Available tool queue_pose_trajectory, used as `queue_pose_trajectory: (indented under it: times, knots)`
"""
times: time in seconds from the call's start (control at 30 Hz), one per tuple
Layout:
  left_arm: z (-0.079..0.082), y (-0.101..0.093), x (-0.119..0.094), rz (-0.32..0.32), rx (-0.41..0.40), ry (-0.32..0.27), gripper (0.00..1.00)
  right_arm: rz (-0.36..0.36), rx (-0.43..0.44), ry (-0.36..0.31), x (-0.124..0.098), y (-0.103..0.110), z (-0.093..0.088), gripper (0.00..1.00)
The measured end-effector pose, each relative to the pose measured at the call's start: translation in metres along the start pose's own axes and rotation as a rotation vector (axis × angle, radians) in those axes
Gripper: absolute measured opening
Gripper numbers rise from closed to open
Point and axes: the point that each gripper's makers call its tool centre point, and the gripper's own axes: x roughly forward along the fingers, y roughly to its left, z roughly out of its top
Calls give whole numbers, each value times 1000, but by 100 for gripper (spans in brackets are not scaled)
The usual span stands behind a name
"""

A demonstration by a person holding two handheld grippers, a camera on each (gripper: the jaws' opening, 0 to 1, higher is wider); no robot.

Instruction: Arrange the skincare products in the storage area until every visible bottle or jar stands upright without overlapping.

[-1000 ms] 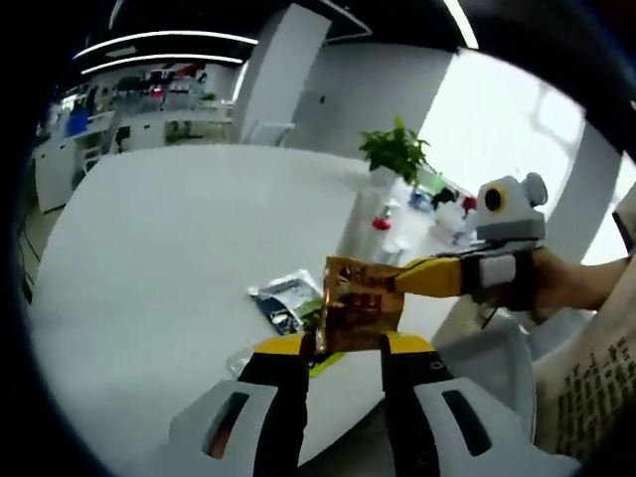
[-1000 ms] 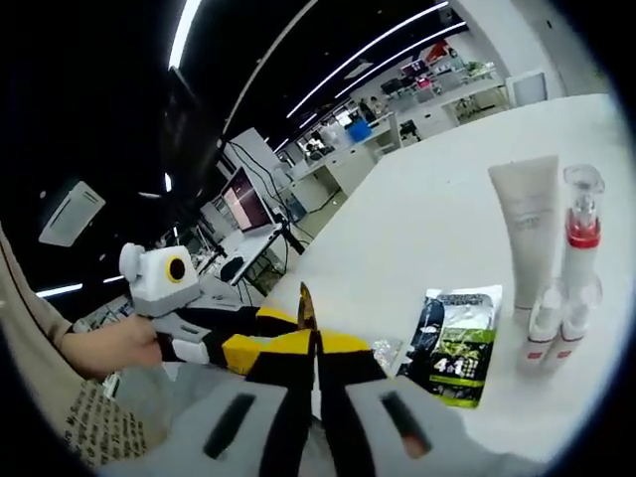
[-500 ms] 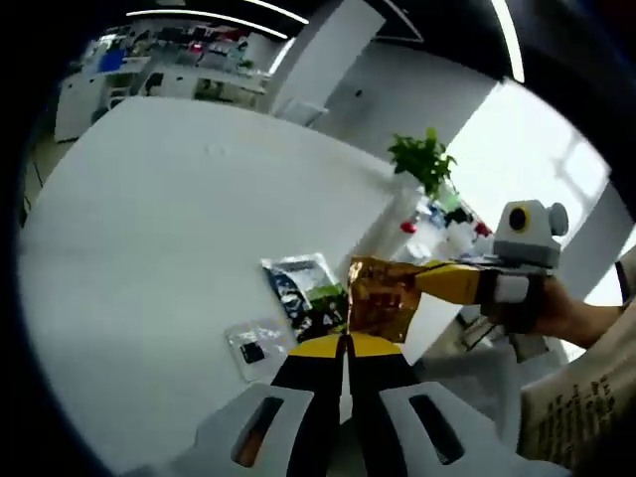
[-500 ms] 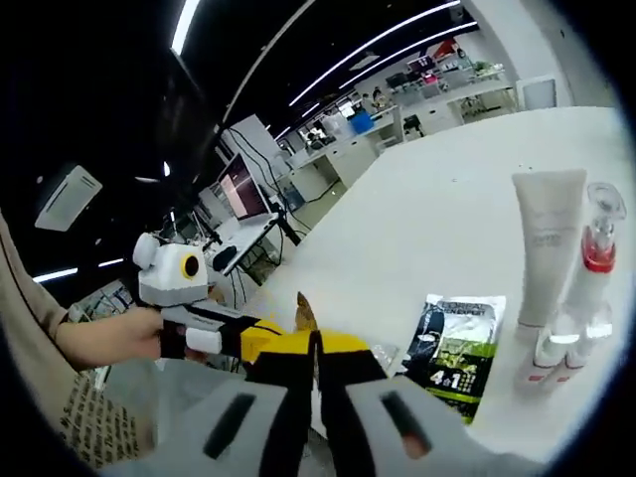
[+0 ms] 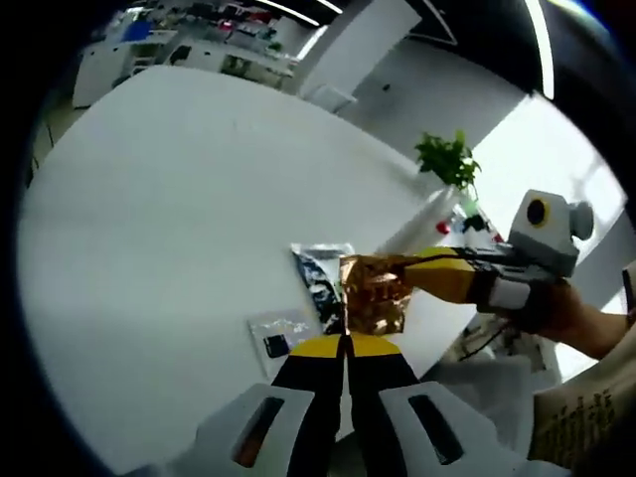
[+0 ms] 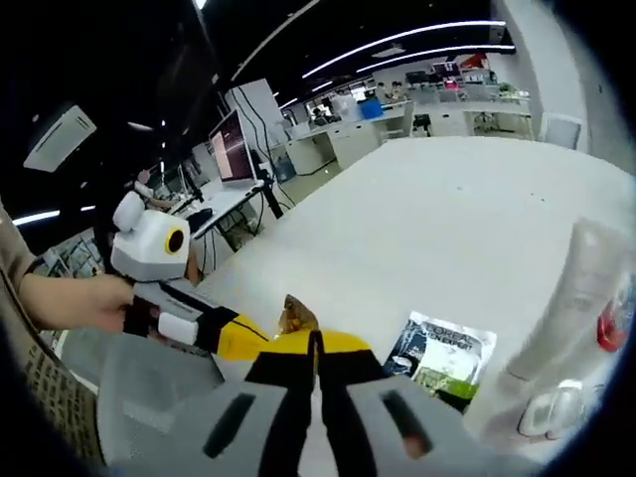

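Note:
A crinkled gold sachet [image 5: 375, 301] hangs in the air over the near edge of the white table [image 5: 169, 199]. My left gripper [image 5: 345, 341] is shut, its tips meeting the sachet's lower edge. My right gripper [image 5: 399, 270] reaches in from the right and is shut on the sachet's upper side. In the right gripper view the gold sachet [image 6: 296, 316] shows edge-on just above my shut right gripper [image 6: 316, 340], and the left gripper [image 6: 260, 334] comes in from the left. A white tube [image 6: 584, 293] and a red-collared pump bottle [image 6: 613, 328] stand upright, blurred.
A black and green sachet [image 5: 320, 278] [image 6: 439, 353] and a small silvery packet [image 5: 278, 333] lie flat on the table. Small bottles [image 6: 552, 412] stand by the tube. A potted plant [image 5: 449, 159] stands at the far end. Hands [image 5: 568, 310] [image 6: 70, 298] hold both grippers.
One second ago my left jaws stood open on either side of the sachet's bottom; they have since shut. Both cameras shifted; the right gripper kept its hold.

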Motion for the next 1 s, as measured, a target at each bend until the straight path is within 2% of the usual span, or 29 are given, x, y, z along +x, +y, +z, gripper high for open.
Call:
queue_pose_trajectory:
  times: [0.1,0.4,0.83,1.0]
  knots:
    - [-2,8,6,10,-17,15,0,-23,4,31,11,-11,-8,2]
    - [1,24,19,29,-23,39,0,-53,-13,70,37,-30,-14,3]
    - [18,57,40,63,-35,51,0,-107,-23,105,70,-59,-21,3]
    - [18,66,47,67,-36,65,0,-121,-34,123,78,-67,-26,4]
